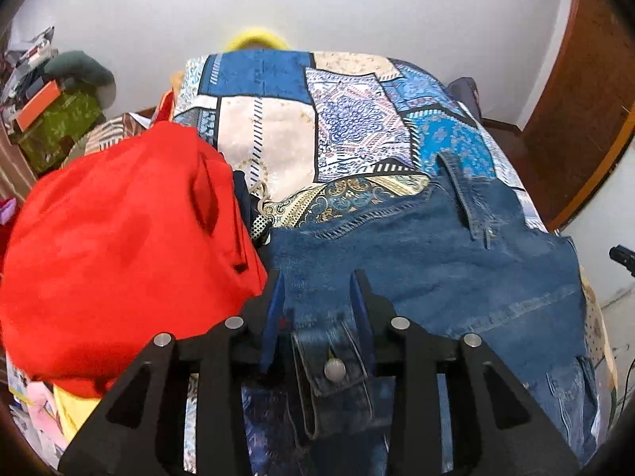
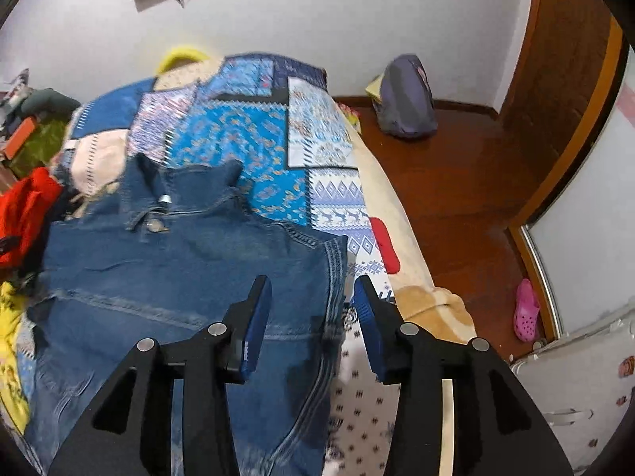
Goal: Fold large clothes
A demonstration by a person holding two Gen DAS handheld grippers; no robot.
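A blue denim jacket (image 1: 416, 261) lies spread flat on the bed, its collar and top button (image 2: 154, 222) toward the far side. My left gripper (image 1: 317, 281) hovers over its near left part. The jaws stand apart, with a denim tab and its metal snap (image 1: 335, 369) lying loose between them. My right gripper (image 2: 311, 285) is open over the jacket's right stitched edge (image 2: 335, 261); one finger is above the denim, the other above the bedding. Neither gripper's pads press on cloth.
A patchwork blue and cream blanket (image 1: 357, 119) covers the bed. A red garment (image 1: 119, 238) is heaped at the jacket's left. A purple backpack (image 2: 401, 99) and a pink shoe (image 2: 526, 311) sit on the wooden floor to the right. Cluttered boxes (image 1: 55, 119) stand at the far left.
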